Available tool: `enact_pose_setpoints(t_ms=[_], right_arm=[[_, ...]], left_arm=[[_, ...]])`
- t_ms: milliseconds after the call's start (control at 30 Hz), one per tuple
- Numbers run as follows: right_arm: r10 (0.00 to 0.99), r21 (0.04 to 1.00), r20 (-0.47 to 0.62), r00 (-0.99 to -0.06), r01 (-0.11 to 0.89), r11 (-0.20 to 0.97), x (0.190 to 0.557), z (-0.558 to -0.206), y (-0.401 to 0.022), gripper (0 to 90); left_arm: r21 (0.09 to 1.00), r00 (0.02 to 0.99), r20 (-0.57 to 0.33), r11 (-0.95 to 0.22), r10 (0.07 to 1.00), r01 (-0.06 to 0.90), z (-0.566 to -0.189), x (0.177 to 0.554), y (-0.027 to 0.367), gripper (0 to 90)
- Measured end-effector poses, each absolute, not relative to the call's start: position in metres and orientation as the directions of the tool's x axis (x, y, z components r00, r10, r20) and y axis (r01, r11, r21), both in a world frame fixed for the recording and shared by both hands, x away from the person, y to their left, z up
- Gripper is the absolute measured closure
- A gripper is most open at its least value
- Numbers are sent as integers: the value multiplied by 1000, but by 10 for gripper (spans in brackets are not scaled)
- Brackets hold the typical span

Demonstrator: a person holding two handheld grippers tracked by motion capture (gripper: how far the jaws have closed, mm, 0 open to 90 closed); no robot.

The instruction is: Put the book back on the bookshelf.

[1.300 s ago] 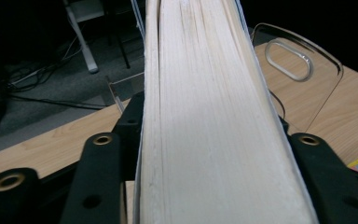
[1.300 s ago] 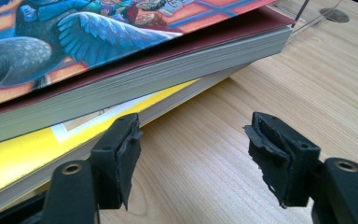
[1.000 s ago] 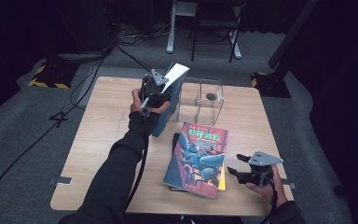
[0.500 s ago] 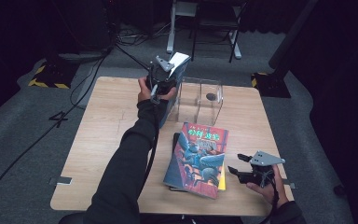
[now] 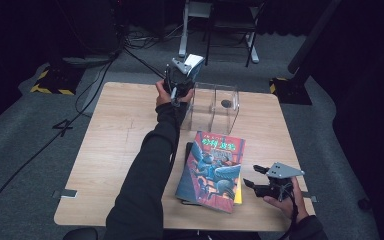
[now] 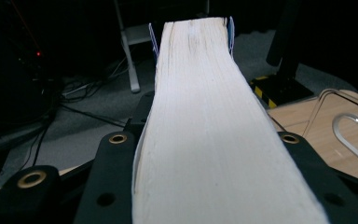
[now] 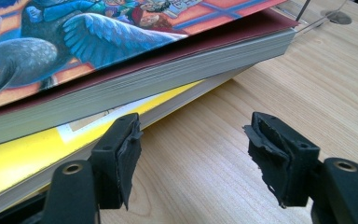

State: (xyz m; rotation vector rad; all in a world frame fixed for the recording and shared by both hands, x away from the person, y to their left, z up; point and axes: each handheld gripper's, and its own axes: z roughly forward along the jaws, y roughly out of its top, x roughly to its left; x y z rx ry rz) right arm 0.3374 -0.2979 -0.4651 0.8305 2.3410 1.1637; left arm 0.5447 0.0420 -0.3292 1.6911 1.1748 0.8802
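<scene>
Jaws of the left gripper [image 5: 180, 80] pinch a thick book [image 6: 205, 121] at top middle; the right gripper [image 7: 193, 154], bottom right, is spread wide.

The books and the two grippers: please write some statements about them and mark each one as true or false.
1. The left gripper holds a book between its jaws. True.
2. That held book lies flat on the table. False: it is lifted above the table, next to the clear stand.
3. The right gripper is shut on the yellow book. False: its jaws are open, with only bare wood between them, close to the stack.
4. A book with a colourful illustrated cover lies on top of the stack. True.
5. The clear stand is already filled with books. False: no book is in it.
</scene>
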Motion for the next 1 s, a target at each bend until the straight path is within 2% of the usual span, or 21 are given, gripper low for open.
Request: enact_pose_setpoints(t_ms=[200,500,733,1000], right_arm=[[658,812,-84,-749,331,480,338,-466,-297,348],[656,809,-86,-750,331,485,337,-466,-296,348],[655,806,-90,-750,332,490,336,-466,-296,348],[658,805,-90,-747,335,490,337,-467,-297,348]], left_arm=[[944,315,66,-162,947,288,-334,548,42,598],[929,355,65,-187,933,319,-335,539,47,587],[925,379,29,-168,925,341,-336,537,58,575],[928,389,35,-174,921,328,-331,531,64,542]])
